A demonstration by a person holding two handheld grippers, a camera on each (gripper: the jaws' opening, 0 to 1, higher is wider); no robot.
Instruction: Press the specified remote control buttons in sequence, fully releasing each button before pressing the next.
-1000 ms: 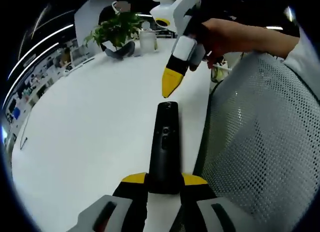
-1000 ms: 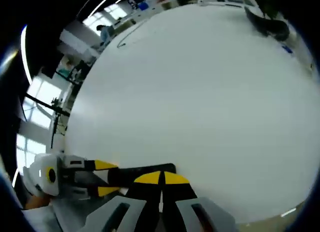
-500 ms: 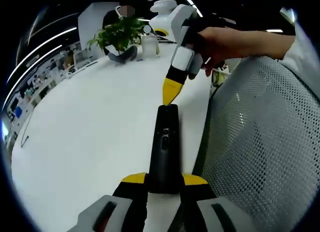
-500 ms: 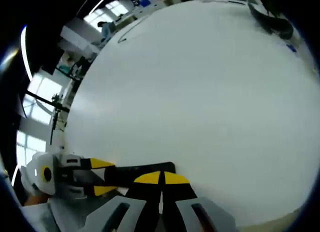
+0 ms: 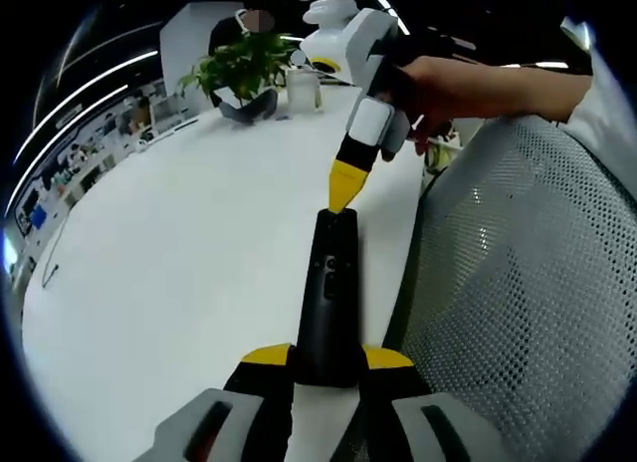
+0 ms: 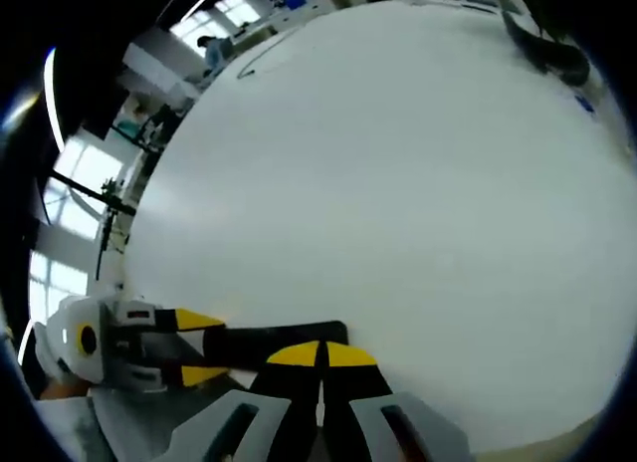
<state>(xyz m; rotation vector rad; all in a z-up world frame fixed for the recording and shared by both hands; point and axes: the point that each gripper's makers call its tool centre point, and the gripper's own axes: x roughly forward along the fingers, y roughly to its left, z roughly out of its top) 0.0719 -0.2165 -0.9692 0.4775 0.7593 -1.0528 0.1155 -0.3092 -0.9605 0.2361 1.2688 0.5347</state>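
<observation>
Left gripper view: a slim black remote control lies lengthwise on the white bench, close to the bench edge beside a grey mesh chair back. Small buttons sit along its upper face; their markings are too small to read. The left claw grips the near end of the remote, one yellow-tipped jaw on each side. The right claw, held by a hand, points down with its yellow tips pressed together and appears to touch the far end of the remote. A potted plant stands at the far end of the bench.

Right gripper view: the right claw is closed, its tips over the end of the remote; the left claw clamps the remote from the left.
</observation>
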